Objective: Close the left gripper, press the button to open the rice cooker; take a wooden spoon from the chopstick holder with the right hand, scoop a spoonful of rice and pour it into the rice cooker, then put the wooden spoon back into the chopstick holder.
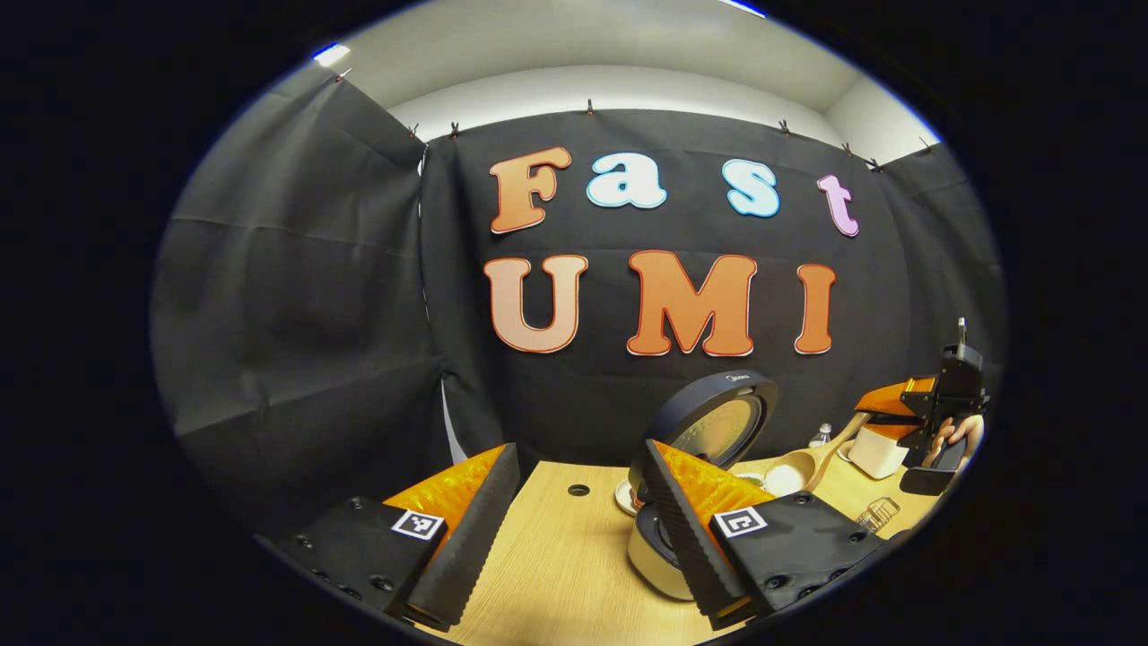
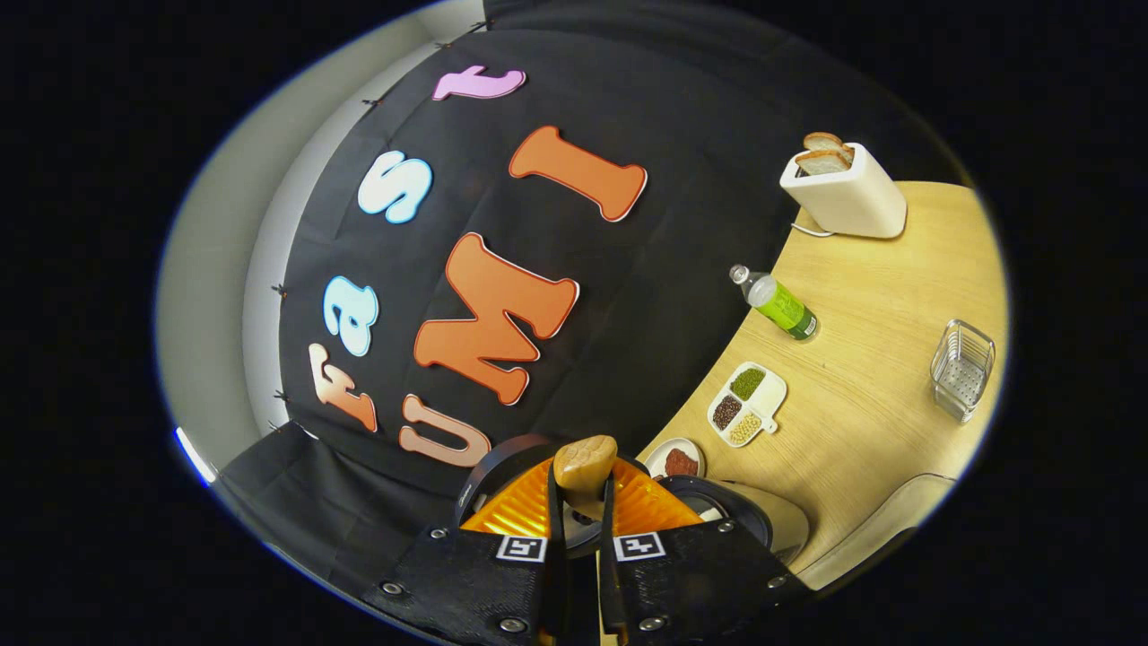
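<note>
A: Two claws: how did each stand?
B: The left claw (image 1: pixel 574 529) gaped open above the surface (image 1: pixel 556 556); the right claw (image 2: pixel 581 529) pinched the wooden spoon (image 2: pixel 584 468).
A: And beyond?
B: The rice cooker (image 1: pixel 708 431) stood lid-up near the back edge; the chopstick holder (image 2: pixel 962 369) was well apart.

- A staged kitchen set inside a recording booth: black cloth (image 1: pixel 296 296) hangs clipped along its top edge as walls, with plain pale wall and ceiling above.
- A light wooden table (image 2: pixel 861 413) carries kitchen goods: a white toaster (image 2: pixel 847 193) holding bread, an open rice cooker (image 1: pixel 708 449), a divided dish of grains (image 2: pixel 746 404), a green bottle (image 2: pixel 778 303) and a wire holder (image 2: pixel 961 370).
</note>
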Action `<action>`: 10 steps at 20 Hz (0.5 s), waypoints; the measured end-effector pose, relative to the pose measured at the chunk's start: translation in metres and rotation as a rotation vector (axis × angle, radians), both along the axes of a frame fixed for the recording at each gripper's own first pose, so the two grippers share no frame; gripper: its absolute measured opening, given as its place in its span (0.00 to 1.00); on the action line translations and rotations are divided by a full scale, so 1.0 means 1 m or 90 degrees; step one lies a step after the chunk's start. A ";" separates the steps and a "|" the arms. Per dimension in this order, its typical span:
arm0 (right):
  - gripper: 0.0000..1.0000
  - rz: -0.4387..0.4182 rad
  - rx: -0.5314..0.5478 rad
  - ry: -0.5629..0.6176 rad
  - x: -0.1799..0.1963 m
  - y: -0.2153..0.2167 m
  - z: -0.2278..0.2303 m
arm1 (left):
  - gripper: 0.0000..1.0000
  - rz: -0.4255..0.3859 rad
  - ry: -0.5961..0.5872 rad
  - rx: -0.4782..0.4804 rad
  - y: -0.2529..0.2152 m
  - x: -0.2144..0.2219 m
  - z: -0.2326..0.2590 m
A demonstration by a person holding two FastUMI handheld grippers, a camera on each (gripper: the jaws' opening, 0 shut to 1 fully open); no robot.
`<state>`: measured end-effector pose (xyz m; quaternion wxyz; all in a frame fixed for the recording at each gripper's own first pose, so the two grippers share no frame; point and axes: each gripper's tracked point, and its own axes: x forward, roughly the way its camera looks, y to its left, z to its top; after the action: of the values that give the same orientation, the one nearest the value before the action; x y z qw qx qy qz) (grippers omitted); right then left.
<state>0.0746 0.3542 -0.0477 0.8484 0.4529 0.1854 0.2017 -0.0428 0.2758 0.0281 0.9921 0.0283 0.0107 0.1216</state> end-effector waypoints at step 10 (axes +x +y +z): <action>0.13 0.008 -0.089 -0.078 -0.008 0.013 0.012 | 0.90 0.001 0.001 0.002 0.002 0.000 -0.001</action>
<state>0.0667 0.3674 -0.0360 0.8864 0.3784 0.1497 0.2209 -0.0432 0.2778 0.0273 0.9920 0.0296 0.0113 0.1224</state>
